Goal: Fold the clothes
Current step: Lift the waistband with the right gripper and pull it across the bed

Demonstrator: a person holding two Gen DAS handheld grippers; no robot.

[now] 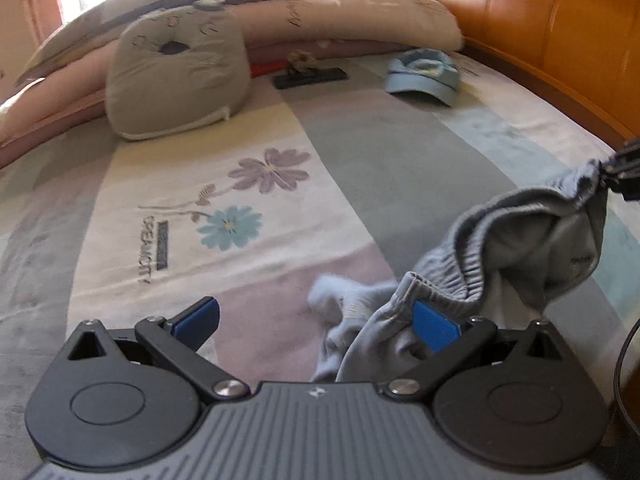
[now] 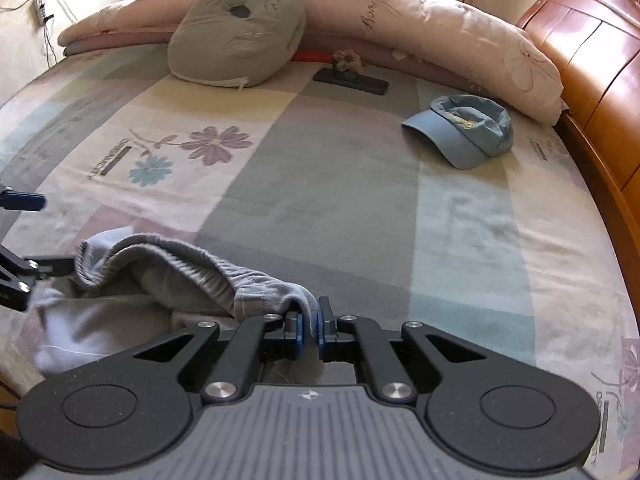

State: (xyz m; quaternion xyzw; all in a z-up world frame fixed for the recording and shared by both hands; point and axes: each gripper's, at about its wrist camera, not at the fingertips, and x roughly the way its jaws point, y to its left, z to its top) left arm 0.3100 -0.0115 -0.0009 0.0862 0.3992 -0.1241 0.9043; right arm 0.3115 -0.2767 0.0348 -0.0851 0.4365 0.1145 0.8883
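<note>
Grey shorts (image 2: 168, 280) hang pinched in the right gripper (image 2: 310, 326); left gripper (image 1: 316, 320) spread, legs bunched unreadably.

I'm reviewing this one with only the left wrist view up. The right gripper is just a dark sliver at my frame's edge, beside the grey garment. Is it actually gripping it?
Observer: Yes. In the right wrist view the right gripper is shut on the grey garment, with a fold of the waistband pinched between its blue pads.
Operator: Is the whole garment off the bed?
Observer: No. Under the raised waistband, a paler bunch of it seems to rest on the bedspread.
Operator: Anything past my left edge?
Observer: What looks like a power strip hangs on the wall there, with cables.
</note>
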